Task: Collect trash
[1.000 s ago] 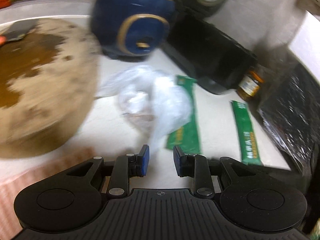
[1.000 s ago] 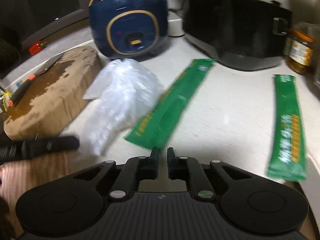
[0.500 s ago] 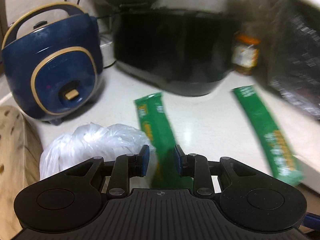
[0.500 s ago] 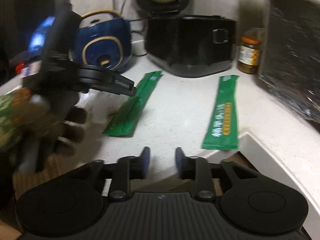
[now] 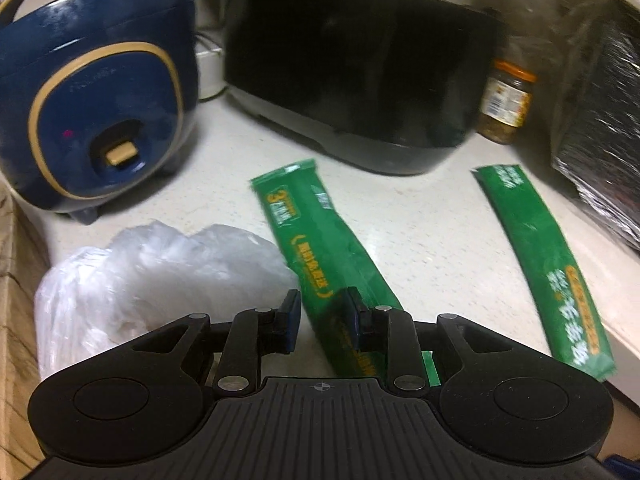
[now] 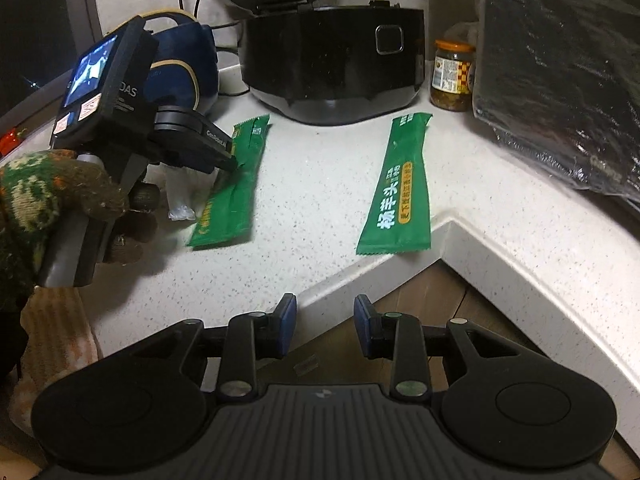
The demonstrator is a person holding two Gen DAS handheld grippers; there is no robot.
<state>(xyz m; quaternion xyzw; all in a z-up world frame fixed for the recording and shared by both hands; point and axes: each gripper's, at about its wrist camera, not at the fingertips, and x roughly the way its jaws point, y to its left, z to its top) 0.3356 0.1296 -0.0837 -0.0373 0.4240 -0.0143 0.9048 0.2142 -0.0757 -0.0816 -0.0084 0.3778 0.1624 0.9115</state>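
Note:
Two long green wrappers lie on the speckled white counter. The left wrapper (image 5: 320, 256) (image 6: 236, 184) runs between the fingers of my open left gripper (image 5: 323, 322), whose tips hover low over its middle; it is not pinched. A crumpled clear plastic bag (image 5: 152, 276) sits just left of that gripper. The right wrapper (image 5: 548, 264) (image 6: 400, 188) lies near the counter's inner corner. My right gripper (image 6: 325, 330) is open and empty, held back off the counter edge, over the floor. The left gripper (image 6: 216, 152) shows in the right wrist view.
A navy rice cooker (image 5: 92, 92) stands at the back left, a black cooker (image 5: 360, 68) (image 6: 332, 60) behind the wrappers. A jar (image 6: 452, 76) and a black foil-wrapped block (image 6: 560, 72) stand at the right. A wooden board (image 5: 16, 280) is at the left edge.
My left gripper swung right from the board and bag and came down over the left wrapper. My right gripper pulled back off the counter and opened.

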